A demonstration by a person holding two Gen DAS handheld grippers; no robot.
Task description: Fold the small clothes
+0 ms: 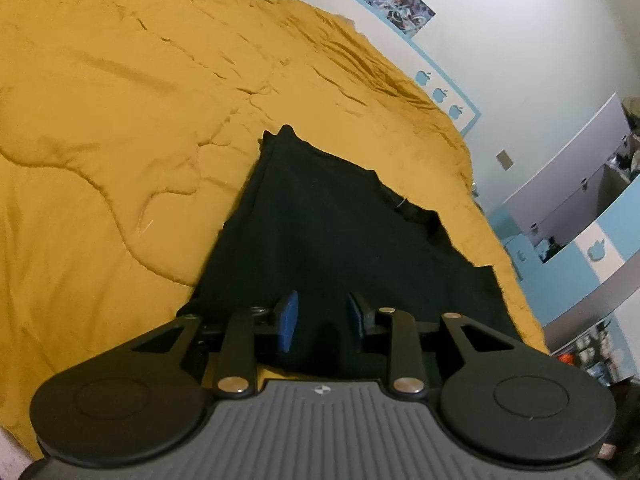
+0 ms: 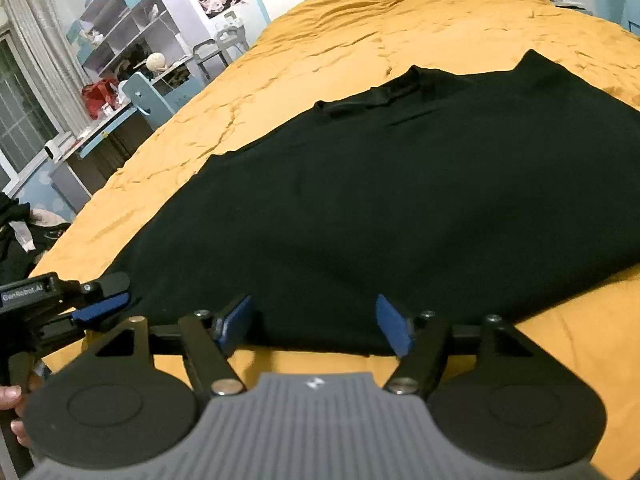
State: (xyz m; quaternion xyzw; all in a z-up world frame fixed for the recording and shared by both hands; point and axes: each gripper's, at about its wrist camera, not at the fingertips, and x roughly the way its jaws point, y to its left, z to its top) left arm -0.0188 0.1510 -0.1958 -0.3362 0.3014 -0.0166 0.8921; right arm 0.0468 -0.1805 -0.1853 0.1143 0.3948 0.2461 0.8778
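A black garment [image 1: 320, 220] [image 2: 380, 200] lies spread flat on a mustard quilt [image 1: 120, 120] [image 2: 360, 20], its collar toward the far side. In the left wrist view my left gripper [image 1: 322, 318] hovers over the garment's near part. Its blue pads [image 1: 289, 320] stand apart with a gap, and the cloth lies under them, not pinched. The right wrist view shows my right gripper [image 2: 316, 324] open wide at the near hem, with nothing between its pads [image 2: 394, 328]. The left gripper [image 2: 114, 294] shows at that view's left edge, by the garment's near left corner.
The bed's left side drops to a desk, a chair [image 2: 140, 96] and shelves [image 2: 120, 24]. A dark heap of clothes [image 2: 16, 232] lies past the bed's corner. A hand's fingertips [image 2: 10, 396] show at the left. A white and blue wall [image 1: 520, 60] runs along the right.
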